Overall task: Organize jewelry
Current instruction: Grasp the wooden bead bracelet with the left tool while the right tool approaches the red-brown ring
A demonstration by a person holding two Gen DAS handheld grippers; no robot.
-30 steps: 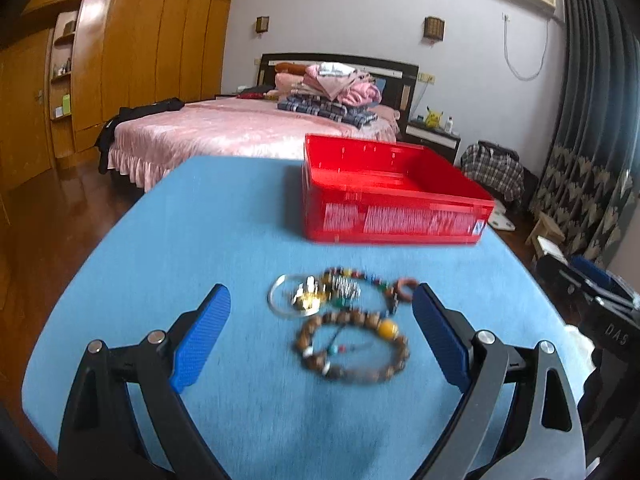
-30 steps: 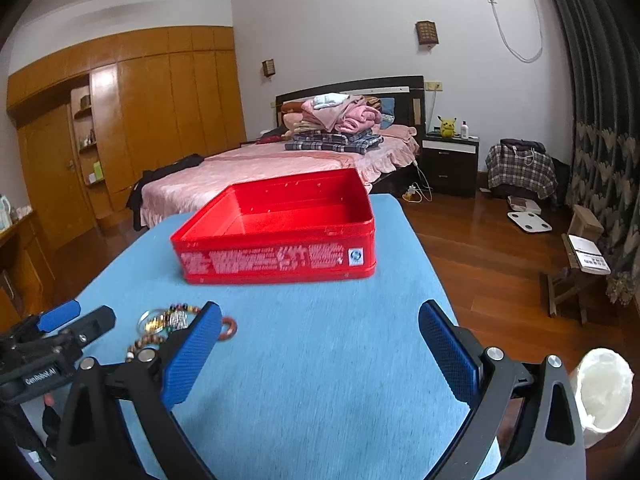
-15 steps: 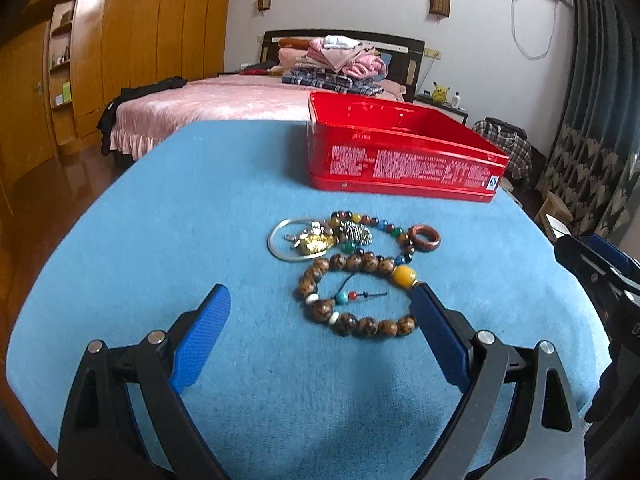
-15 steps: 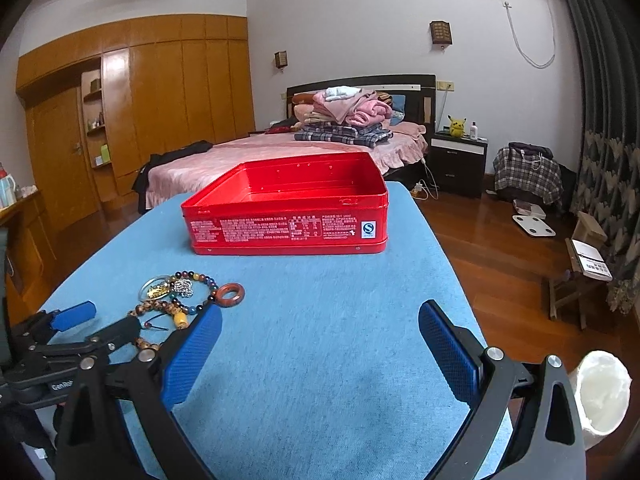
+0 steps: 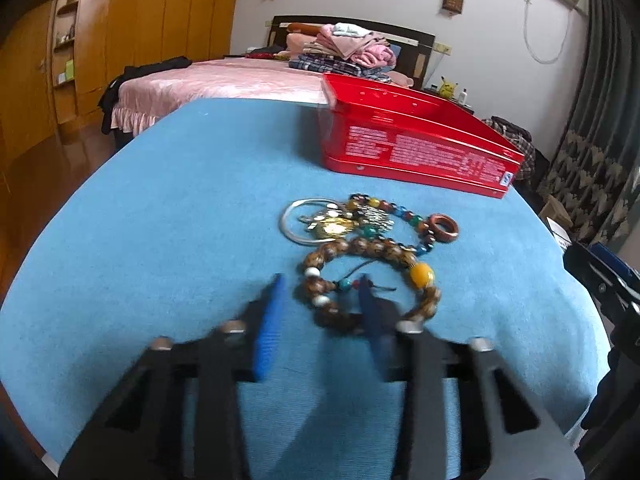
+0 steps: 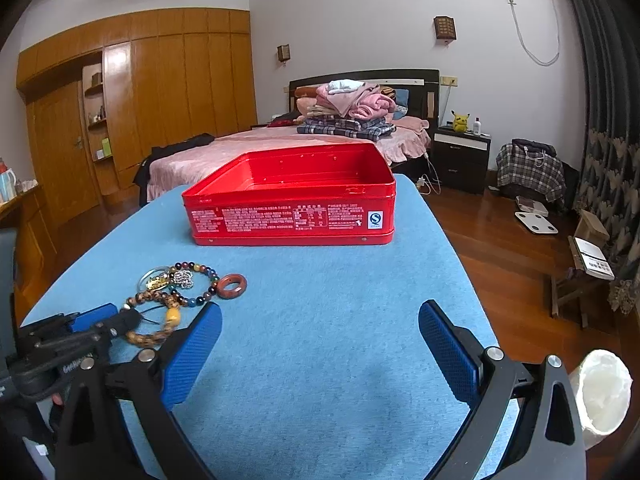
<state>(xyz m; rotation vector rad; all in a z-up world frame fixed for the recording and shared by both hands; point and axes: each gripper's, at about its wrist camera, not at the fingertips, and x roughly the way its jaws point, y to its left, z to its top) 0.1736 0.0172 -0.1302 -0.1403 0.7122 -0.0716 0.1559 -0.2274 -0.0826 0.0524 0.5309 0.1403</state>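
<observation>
A red tin box [image 6: 290, 204] stands open-topped on a blue-covered worktop [image 6: 320, 320], with a small heap of jewelry lying in front of it on the cloth. Nearest the box are a thin silver bangle [image 5: 294, 220] and a strand of multicoloured beads [image 5: 394, 210]; a reddish-brown ring [image 6: 233, 285] rests at that strand's right end. Farther from the box lies a brown wooden bead bracelet [image 5: 370, 276] with one large amber bead. The left gripper [image 5: 320, 300], blurred in its own view, has its jaws partly drawn together on either side of the bracelet's near-left beads, one blue finger [image 5: 270, 320] outside the loop and the other inside it; whether they are pinching the beads cannot be told. The right gripper [image 6: 320, 332] hovers over bare cloth in front of the box, jaws wide apart and holding nothing.
</observation>
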